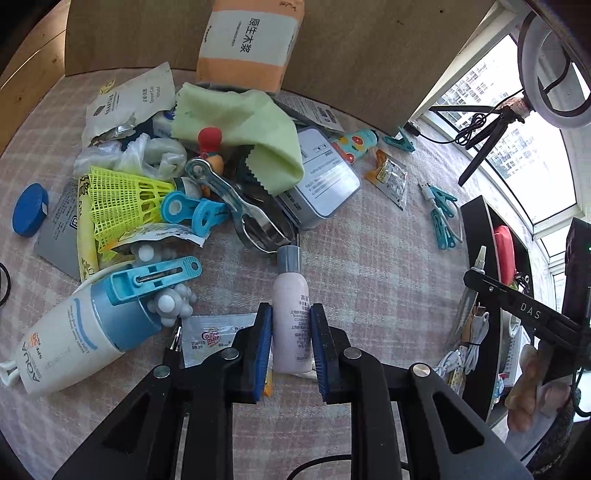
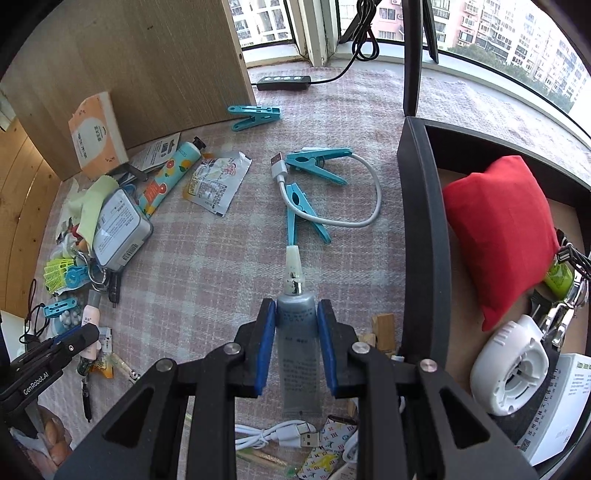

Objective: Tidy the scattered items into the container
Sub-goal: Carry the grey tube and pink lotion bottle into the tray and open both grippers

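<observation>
Container [image 2: 421, 221] cut off — contents perhaps hidden.

Pink bottle [image 1: 290, 321] and grey tube [image 2: 297, 339], both gripped.

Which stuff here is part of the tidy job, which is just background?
Job:
- pink bottle in left gripper
- grey tube in right gripper
- black container
- loose teal clothespins, white USB cable

Background:
- wooden panel
- ring light
- window
</observation>
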The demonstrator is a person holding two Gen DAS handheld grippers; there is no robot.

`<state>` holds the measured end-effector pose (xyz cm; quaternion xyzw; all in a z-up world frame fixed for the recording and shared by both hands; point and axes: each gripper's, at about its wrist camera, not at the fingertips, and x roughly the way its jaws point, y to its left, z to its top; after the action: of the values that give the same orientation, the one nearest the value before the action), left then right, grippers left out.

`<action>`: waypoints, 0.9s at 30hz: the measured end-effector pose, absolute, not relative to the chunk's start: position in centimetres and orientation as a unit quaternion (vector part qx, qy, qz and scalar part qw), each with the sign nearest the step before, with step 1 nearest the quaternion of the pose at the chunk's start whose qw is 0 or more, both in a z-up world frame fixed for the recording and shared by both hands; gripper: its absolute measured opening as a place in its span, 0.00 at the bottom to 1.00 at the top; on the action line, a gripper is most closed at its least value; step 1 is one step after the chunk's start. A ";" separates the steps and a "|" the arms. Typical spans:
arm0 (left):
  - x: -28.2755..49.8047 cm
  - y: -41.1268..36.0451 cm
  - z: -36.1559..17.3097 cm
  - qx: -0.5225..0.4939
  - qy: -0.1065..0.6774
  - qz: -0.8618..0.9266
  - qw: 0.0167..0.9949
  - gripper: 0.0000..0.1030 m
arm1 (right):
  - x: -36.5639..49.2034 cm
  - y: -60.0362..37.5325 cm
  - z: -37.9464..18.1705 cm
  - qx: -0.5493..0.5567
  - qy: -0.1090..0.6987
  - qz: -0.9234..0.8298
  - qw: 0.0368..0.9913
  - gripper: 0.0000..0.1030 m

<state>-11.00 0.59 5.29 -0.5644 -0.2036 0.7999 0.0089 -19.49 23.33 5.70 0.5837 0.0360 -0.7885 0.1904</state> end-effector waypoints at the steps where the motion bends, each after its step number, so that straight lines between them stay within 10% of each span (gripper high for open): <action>1: -11.1 1.0 5.6 -0.562 -0.201 0.802 0.014 0.19 | -19.5 23.7 6.4 0.581 0.031 -0.790 0.192 0.22; 27: -13.6 18.1 13.5 -0.517 -0.120 0.826 0.191 0.19 | -19.1 34.7 15.5 0.486 -0.077 -0.860 0.136 0.18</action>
<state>-13.65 18.14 13.55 -0.5170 -0.1203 0.8257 0.1911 -19.09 34.74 15.52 0.4864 -0.0766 -0.8597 0.1358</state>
